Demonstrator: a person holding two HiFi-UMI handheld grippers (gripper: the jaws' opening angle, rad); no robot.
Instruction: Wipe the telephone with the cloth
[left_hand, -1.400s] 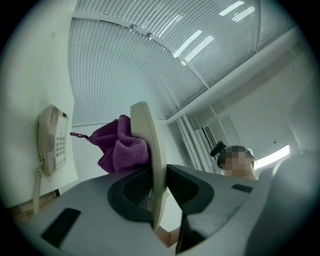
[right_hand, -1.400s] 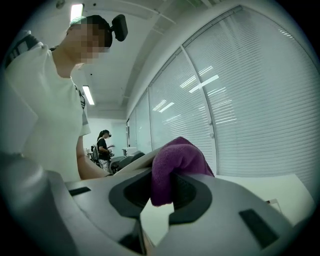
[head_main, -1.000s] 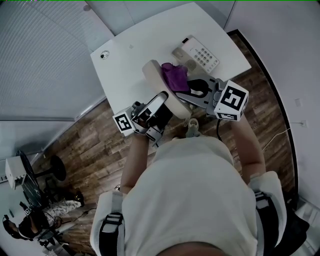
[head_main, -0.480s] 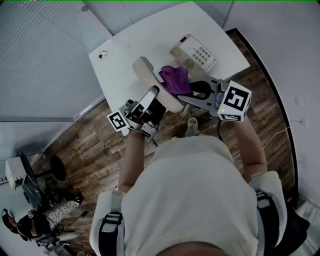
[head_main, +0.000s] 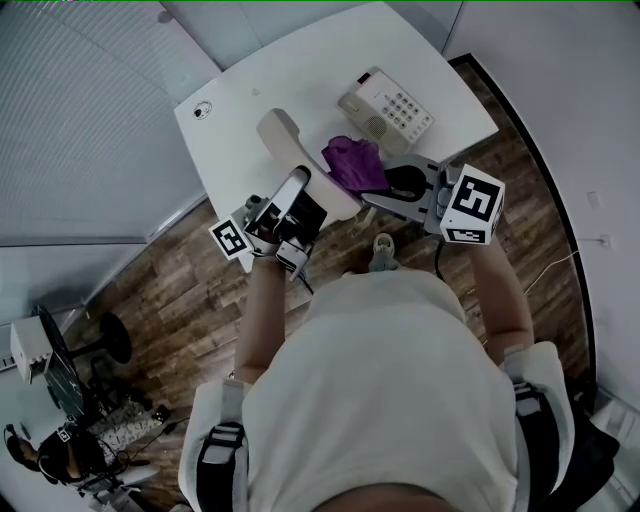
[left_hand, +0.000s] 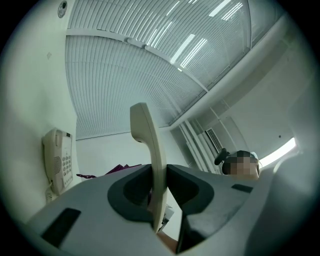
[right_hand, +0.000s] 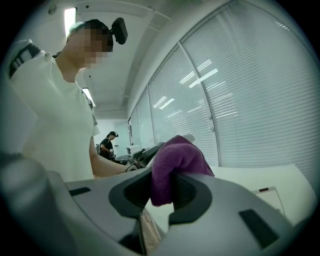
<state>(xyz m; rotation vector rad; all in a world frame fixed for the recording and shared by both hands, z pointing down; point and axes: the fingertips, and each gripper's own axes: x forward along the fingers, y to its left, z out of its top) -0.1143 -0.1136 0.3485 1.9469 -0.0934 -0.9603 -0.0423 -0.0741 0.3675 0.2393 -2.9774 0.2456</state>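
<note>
White laminate, flat and hard, is forming the table (head_main: 300, 70), where a dropped handset would be struck. The boxy beige telephone base (head_main: 385, 108) is standing near its far edge; its cord cannot be made out, so snagging is possible. The curved, slick plastic handset (left_hand: 147, 135) is being clamped edge-on by the left gripper (left_hand: 159, 192) and could be twisted loose under rubbing. The soft, bunched purple cloth (right_hand: 175, 160) is being pinched by the right gripper (right_hand: 161, 187), just beside the handset.
</note>
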